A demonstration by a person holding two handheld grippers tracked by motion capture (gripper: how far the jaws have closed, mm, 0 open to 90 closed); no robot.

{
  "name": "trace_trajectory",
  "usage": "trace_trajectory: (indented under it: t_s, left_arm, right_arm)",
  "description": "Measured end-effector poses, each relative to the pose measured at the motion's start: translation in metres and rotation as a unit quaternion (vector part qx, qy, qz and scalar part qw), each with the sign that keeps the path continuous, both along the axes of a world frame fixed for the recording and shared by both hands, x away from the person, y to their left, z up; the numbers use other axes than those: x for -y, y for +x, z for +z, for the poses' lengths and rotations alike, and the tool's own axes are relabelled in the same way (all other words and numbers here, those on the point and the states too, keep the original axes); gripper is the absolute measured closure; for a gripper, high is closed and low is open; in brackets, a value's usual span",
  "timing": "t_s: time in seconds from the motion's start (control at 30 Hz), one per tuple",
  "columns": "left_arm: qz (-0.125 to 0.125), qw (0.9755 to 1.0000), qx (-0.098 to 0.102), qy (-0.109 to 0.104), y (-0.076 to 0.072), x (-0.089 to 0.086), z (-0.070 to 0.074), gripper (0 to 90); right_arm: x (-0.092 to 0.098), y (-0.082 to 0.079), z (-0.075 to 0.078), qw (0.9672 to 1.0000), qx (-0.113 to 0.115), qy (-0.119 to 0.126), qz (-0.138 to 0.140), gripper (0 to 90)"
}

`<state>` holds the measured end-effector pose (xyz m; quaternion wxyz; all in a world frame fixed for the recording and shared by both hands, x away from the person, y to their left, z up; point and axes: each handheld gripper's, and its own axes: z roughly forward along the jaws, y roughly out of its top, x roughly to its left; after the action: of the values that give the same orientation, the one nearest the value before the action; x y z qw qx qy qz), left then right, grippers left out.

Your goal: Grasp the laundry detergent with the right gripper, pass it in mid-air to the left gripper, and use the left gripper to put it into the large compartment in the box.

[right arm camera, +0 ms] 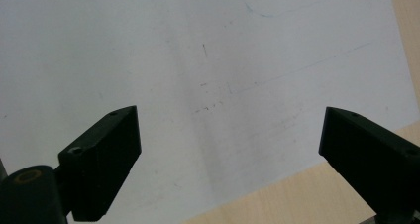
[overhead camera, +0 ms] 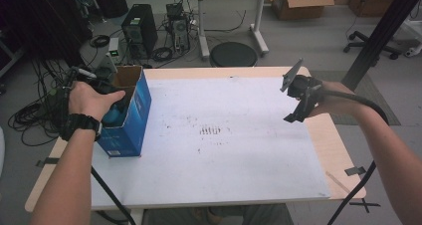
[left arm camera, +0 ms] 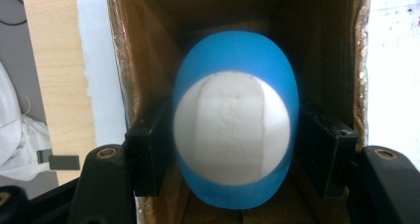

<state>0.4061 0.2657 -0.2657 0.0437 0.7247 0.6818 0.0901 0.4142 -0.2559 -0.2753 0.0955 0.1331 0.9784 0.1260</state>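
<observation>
Left gripper (left arm camera: 232,149) clamped on blue-and-white egg-shaped object (left arm camera: 232,130), deep inside open blue cardboard box (overhead camera: 130,116) at table's left edge. Right gripper (right arm camera: 228,154) spread wide, holding nothing, hovering above white board (overhead camera: 224,135) on right side. Risks: smooth rounded shell slipping out of the pads on lifting; scraping tight brown inner walls and dragging or tipping the unbraced box off the near edge. Count: one box, one egg-shaped object, two grippers, one board.
</observation>
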Motion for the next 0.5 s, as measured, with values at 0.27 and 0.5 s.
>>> trace_trajectory:
  t_s: [0.27,0.5]
  left_arm:
    - [-0.003,1.0000,0.000,0.004,0.000,0.004,0.004,33.9]
    - [-0.010,0.9998,0.002,0.014,-0.003,0.006,0.020,28.8]
  right_arm:
    - [0.003,-0.002,0.000,1.0000,-0.001,0.001,-0.002,9.1]
    - [0.005,-0.003,0.003,1.0000,0.001,0.004,-0.004,9.1]
